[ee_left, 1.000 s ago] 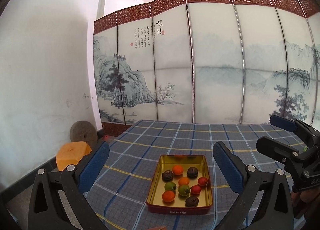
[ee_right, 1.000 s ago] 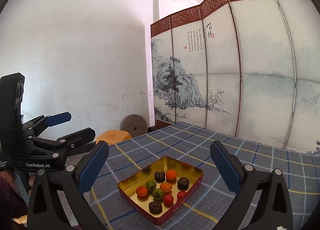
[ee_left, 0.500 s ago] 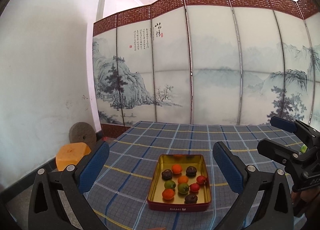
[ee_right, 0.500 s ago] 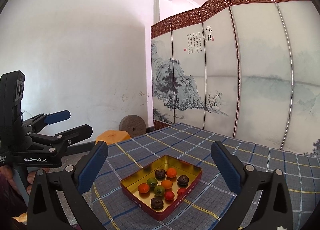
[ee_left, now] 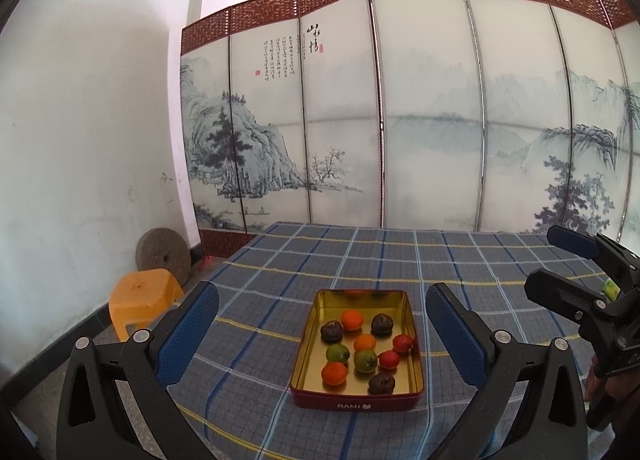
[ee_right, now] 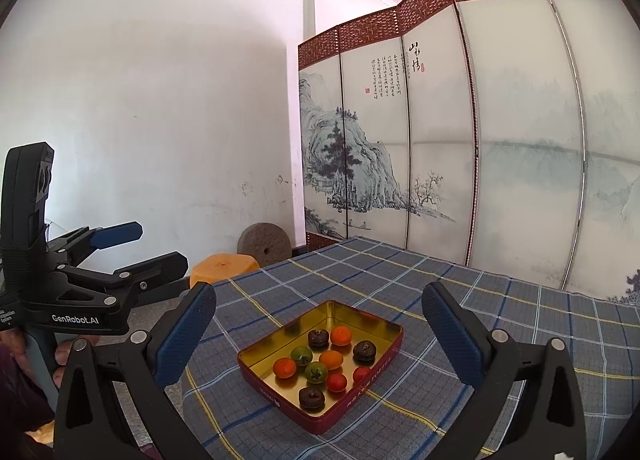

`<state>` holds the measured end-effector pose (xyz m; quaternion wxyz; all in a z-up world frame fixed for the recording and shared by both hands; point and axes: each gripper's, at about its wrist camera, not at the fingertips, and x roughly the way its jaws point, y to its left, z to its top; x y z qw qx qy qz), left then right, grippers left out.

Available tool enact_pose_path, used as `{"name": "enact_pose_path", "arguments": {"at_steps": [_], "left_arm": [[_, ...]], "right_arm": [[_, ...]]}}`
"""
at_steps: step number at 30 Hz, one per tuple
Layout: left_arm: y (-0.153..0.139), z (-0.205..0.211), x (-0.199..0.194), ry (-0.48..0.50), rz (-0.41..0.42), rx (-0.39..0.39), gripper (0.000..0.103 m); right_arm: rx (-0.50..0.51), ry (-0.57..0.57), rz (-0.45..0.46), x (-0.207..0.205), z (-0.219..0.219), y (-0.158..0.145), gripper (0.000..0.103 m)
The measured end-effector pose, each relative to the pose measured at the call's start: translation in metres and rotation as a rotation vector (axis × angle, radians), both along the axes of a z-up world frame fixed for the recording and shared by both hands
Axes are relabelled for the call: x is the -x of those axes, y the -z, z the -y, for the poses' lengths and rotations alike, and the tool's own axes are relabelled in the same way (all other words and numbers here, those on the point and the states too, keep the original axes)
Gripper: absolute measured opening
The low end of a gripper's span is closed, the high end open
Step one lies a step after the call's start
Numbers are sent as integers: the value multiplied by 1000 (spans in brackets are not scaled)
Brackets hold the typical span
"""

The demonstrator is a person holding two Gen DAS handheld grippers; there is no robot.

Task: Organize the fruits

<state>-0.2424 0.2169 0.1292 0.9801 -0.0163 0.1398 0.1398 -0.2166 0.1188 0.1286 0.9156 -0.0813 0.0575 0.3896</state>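
Note:
A red tin tray (ee_left: pixel 356 406) with a gold inside sits on the plaid-covered table (ee_left: pixel 280 260); it also shows in the right wrist view (ee_right: pixel 384 356). It holds several small fruits: orange (ee_left: pixel 352 319), green (ee_left: pixel 365 361), red (ee_left: pixel 389 359) and dark brown (ee_left: pixel 381 383). My left gripper (ee_left: pixel 322 334) is open and empty, hovering above and before the tray. My right gripper (ee_right: pixel 320 332) is open and empty, above the tray from the right. Each gripper shows in the other's view: the right one (ee_left: pixel 560 260) and the left one (ee_right: pixel 156 246).
A folding screen (ee_left: pixel 400 120) with a landscape painting stands behind the table. An orange plastic stool (ee_left: pixel 142 296) and a round millstone (ee_left: pixel 162 256) stand on the floor at the left by the white wall. A small green thing (ee_left: pixel 611 287) lies at the table's right edge.
Both grippers drifted slightly; the tray sits a little lower and nearer in the views. Nothing was grasped or released.

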Motion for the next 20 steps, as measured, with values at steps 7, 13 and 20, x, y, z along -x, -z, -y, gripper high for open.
{"name": "enact_pose_path", "arguments": {"at_steps": [7,13,20], "left_arm": [[15,4,-25,11,-74,1,103],[29,8,-52,-18,-122,-31,103],[40,8,-84,-20,-210,-25,103]], "right_arm": [[6,31,-61,-25,14,18,103],[96,185,-159,-93,53,51,103],[268,470,-394,-203,141,108,103]]}}
